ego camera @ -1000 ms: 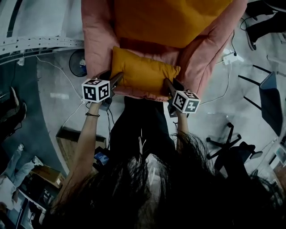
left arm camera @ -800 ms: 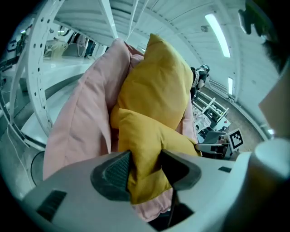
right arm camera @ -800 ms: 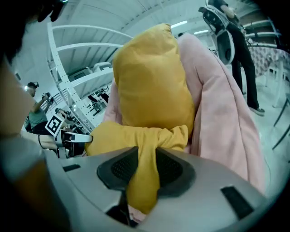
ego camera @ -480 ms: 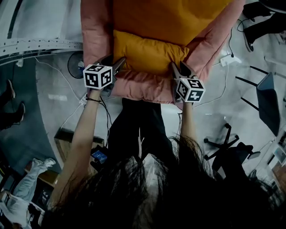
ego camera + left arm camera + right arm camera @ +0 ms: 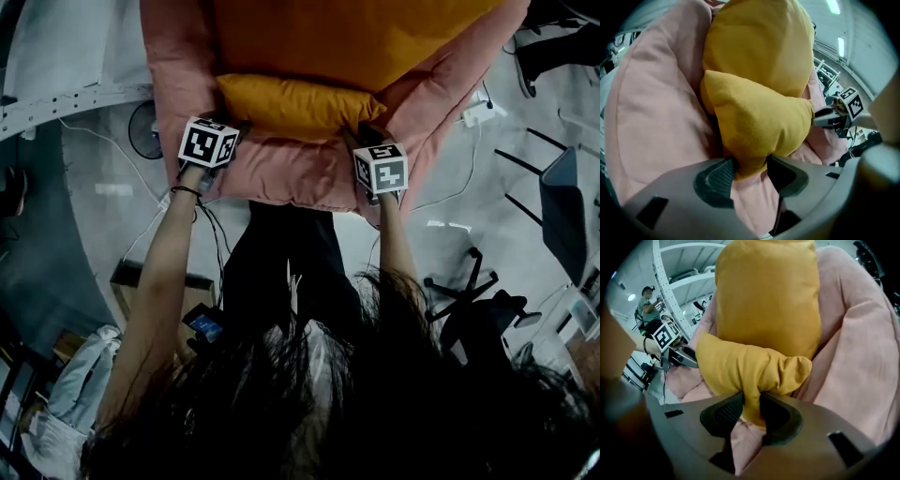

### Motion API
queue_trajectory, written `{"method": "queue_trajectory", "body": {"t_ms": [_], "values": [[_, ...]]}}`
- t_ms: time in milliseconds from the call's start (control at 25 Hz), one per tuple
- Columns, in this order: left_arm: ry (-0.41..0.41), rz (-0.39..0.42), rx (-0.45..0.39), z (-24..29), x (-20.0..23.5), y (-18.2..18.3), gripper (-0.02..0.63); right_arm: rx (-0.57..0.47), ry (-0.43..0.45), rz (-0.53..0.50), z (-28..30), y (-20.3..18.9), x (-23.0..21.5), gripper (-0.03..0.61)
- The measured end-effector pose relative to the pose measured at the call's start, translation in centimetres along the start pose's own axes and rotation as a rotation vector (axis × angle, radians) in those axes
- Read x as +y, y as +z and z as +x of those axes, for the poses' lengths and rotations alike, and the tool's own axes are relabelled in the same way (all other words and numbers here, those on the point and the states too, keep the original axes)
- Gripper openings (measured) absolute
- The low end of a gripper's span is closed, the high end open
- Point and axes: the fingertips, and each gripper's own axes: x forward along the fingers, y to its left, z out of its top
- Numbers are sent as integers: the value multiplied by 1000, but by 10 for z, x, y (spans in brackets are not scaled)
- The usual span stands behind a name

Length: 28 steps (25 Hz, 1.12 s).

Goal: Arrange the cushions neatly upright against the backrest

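Observation:
A small orange cushion [image 5: 298,94] lies across the seat of the pink armchair [image 5: 291,173], in front of a larger orange cushion [image 5: 356,37] that leans on the backrest. My left gripper [image 5: 234,127] is shut on the small cushion's left corner [image 5: 750,161]. Its right corner [image 5: 751,406] is pinched by my right gripper [image 5: 361,141]. In the left gripper view the small cushion [image 5: 759,122] fills the middle, with the large cushion [image 5: 759,47] behind it. The right gripper view shows the small cushion [image 5: 745,369] below the large cushion [image 5: 768,291].
The pink armrests [image 5: 178,66] rise on both sides of the seat. On the grey floor lie cables [image 5: 122,145] and a power strip [image 5: 473,114]. A dark office chair [image 5: 478,309] stands at the right. A person [image 5: 649,301] stands far off in the right gripper view.
Both grippers have carried the small cushion up the picture, from the seat's front edge back toward the large cushion. It now lies flatter, against the large cushion's lower edge.

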Motion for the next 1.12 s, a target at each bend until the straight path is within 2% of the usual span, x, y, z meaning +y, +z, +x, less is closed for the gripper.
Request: {"method": "queue_trajectory", "body": {"t_ms": [240,440,560,880,1040,1120], "values": [[38,-48,125,20,13,-18,232,128,38,-25,18,-12,0,130],[87,-111,156,23,17,-15,264,156,10,-17,30,-14,-5,136],[120,-86,184,28,21,-20,272,151,-9,-34,30,-15,-6,149],[105,2,137,14,11,-24,272,138,-76,-49,18,-18,-4,176],[101,14,84,1,-2,-24,272,120,-92,-2,5,-20,-4,188],[86,-9,50,-6,-10,-24,272,99,-102,28,-4,-19,-2,189]]}}
